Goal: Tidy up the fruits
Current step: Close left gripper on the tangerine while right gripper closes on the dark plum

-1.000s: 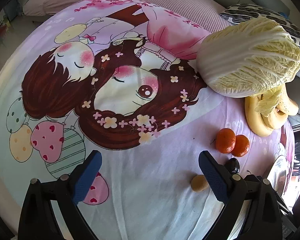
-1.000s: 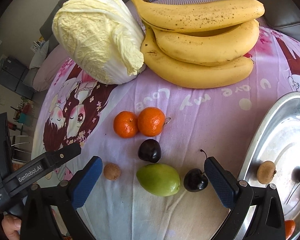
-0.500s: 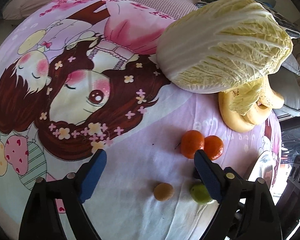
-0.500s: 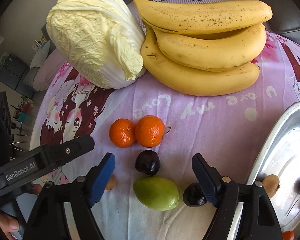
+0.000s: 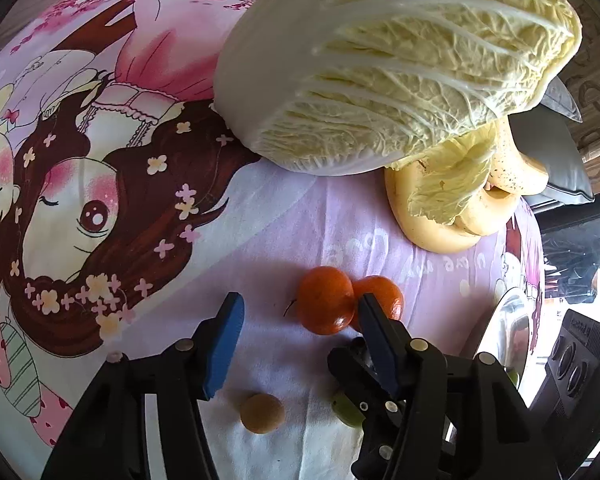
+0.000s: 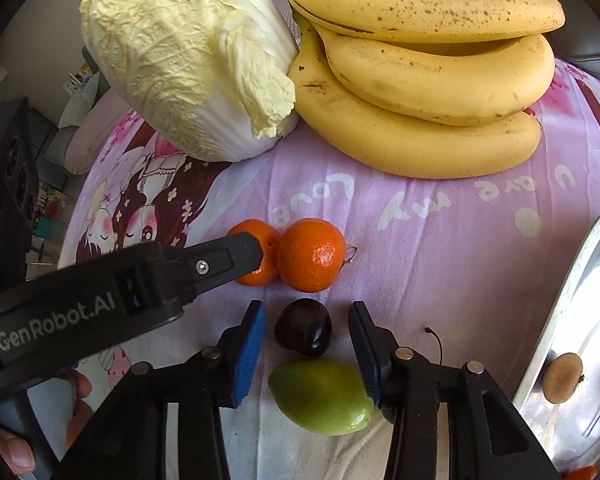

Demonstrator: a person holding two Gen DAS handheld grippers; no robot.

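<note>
We have only begun sorting. The shiny metal tray (image 6: pixel 572 300) at the right edge of the right wrist view carries one small brown round fruit (image 6: pixel 562 378), a dark shape beside it we cannot identify, and a sliver of something orange at the bottom edge; everything else lies out on the pink cartoon-print bedsheet (image 6: pixel 440 240).

Our right gripper (image 6: pixel 306 334) has just been closing, and its blue-padded jaws now stand either side of the dark glossy cherry (image 6: pixel 303 332) with gaps on both sides, so nothing is clamped yet. The green oval fruit (image 6: pixel 320 396) sits just below it, touching or nearly touching the right pad, and a second dark cherry is mostly hidden behind that finger, only its stem showing.

Our left gripper (image 5: pixel 300 340) has also just been closing. It stands partly apart near the pair of orange mandarins (image 5: pixel 326 300), holding nothing; its right finger overlaps the right-hand mandarin in the left wrist view, while another brown round fruit (image 5: pixel 262 414) lies on the sheet low between the fingers.

We judge most of the job remains: both mandarins, the cherries, the green fruit, that brown fruit and the bunch of yellow bananas (image 6: pixel 432 80) beside the pale napa cabbage (image 6: pixel 184 56)
</note>
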